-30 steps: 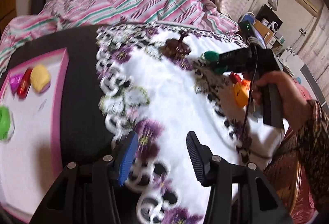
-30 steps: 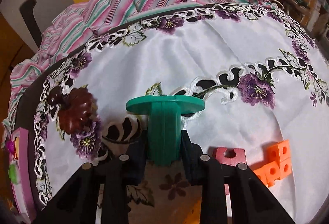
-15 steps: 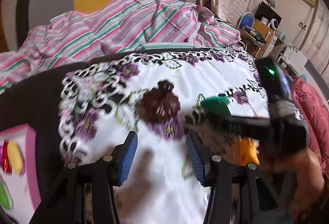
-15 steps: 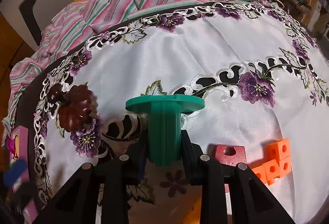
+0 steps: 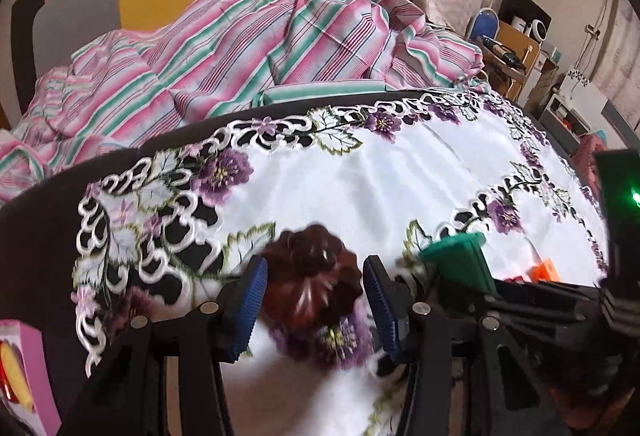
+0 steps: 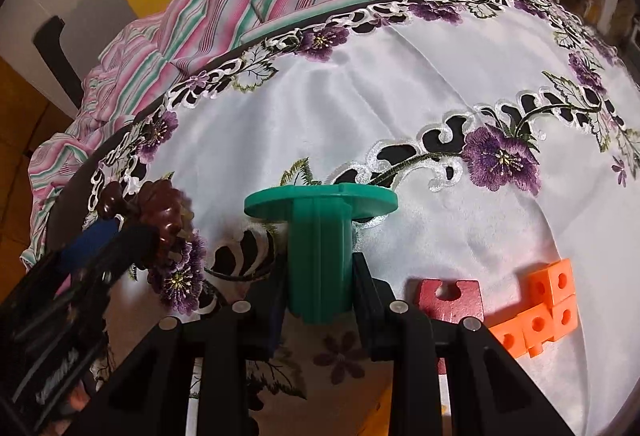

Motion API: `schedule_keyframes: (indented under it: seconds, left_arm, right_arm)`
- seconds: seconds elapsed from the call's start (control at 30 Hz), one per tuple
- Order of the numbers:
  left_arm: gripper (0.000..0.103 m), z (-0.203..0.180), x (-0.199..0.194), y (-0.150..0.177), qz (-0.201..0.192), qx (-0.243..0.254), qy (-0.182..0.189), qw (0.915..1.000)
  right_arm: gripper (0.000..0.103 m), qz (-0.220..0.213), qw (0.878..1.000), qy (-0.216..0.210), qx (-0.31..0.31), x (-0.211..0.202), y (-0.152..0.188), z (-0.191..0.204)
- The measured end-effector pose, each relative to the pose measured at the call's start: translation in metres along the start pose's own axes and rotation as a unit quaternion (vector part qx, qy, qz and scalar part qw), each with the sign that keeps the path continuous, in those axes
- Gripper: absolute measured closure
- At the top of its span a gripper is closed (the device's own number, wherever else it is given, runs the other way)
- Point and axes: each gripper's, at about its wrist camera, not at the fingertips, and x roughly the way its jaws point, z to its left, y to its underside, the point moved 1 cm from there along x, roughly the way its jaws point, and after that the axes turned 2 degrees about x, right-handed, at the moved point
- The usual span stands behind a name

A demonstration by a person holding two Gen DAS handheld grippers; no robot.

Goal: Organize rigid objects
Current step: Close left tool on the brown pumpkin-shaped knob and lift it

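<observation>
A dark brown pumpkin-shaped piece (image 5: 314, 284) lies on the embroidered white tablecloth (image 5: 380, 188). My left gripper (image 5: 316, 304) is open, and the pumpkin sits between its blue pads (image 5: 250, 300) with almost no gap on either side. In the right wrist view the same pumpkin (image 6: 164, 208) is at the left, with one blue left fingertip (image 6: 94, 236) in front of it. My right gripper (image 6: 320, 276) is shut on a green spool-like piece (image 6: 320, 260) with a flat round top, held just above the cloth. The green piece (image 5: 456, 256) is close to the right of the pumpkin.
A red notched block (image 6: 448, 296) and joined orange cubes (image 6: 544, 300) lie on the cloth right of the right gripper. A pink-rimmed tray (image 5: 36, 368) holding a yellow and a red toy is at the far left. Striped bedding (image 5: 240, 48) is heaped behind the table.
My left gripper has swept right across the table from beside the pink tray to the pumpkin, which now sits between its fingers. The right gripper has kept still with the green piece.
</observation>
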Motion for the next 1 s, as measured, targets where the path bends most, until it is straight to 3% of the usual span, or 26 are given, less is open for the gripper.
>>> schedule_keyframes:
  seconds: [0.13,0.37,0.47,1.0]
  left_arm:
    - [0.053,0.004,0.006,-0.003,-0.02,-0.008,-0.004,0.9998]
    - [0.081,0.002,-0.001,0.002,-0.047,0.032,0.001,0.9984]
    - [0.081,-0.001,-0.006,0.007,-0.047,0.042,0.001,0.998]
    - [0.081,0.013,-0.056,0.063,-0.05,-0.012,0.023,0.9984]
  right_arm:
    - [0.073,0.0,1.0,0.001,-0.001,0.0,-0.001,0.0]
    - [0.073,0.0,1.0,0.0,-0.002,0.001,-0.001,0.0]
    - [0.073,-0.001,1.0,0.0,-0.002,0.001,-0.001,0.0]
    - [0.073,-0.011,0.999,0.024,-0.033,0.004,-0.001,0.01]
